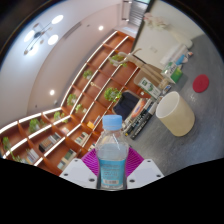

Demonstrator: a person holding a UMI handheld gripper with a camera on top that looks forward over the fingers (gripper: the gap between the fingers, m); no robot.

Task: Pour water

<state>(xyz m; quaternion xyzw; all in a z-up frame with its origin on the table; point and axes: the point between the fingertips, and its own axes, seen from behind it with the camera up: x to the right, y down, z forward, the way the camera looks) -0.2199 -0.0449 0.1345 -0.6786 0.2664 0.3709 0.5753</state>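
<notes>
Shelved room tilted behind; jaws pinching clear water bottle, blue label, white cap; cream cup beyond.

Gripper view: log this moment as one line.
tool: shut on water bottle | bottle: capped, tilted with view | cream cup: beyond, apart | pour: not yet begun

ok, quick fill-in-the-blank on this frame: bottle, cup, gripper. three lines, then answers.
1. The clear plastic water bottle with a pale blue cap sits between the gripper fingers' ____ pads.
2. The bottle's cap is ____.
3. The cream-coloured round cup lies ____ the fingers, tilted in this view.

Answers: pink; on; beyond
</notes>
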